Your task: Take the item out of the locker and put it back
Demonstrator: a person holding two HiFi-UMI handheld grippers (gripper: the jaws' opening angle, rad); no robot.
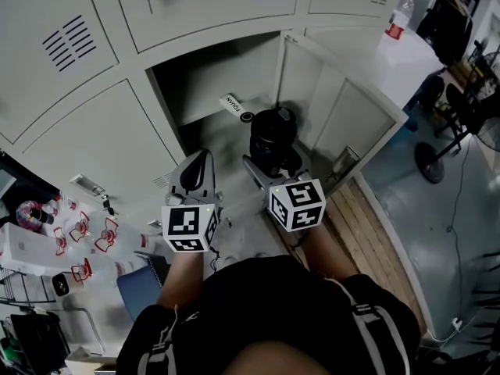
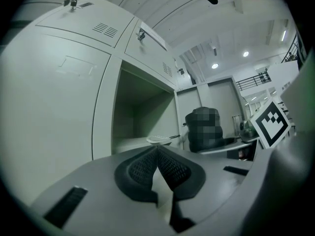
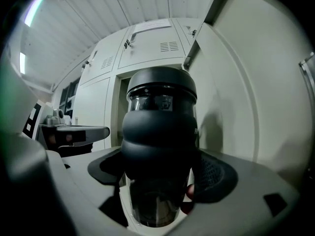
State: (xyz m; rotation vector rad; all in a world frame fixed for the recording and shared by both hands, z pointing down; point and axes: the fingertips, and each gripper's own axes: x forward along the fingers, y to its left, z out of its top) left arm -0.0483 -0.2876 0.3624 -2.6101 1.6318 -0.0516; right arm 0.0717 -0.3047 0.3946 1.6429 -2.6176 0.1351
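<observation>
A black jar-like bottle with a dark lid and a clear body is held in front of the open locker. My right gripper is shut on the bottle, whose black sleeve fills the space between the jaws. My left gripper hovers to the left of it, shut with nothing between its pads. In the left gripper view the open locker compartment lies ahead, with a flat white object on its floor.
The locker door swings open to the right. A white tag lies inside the locker. Closed locker doors surround it. A table with a bottle stands at upper right; red-and-white clutter sits at left.
</observation>
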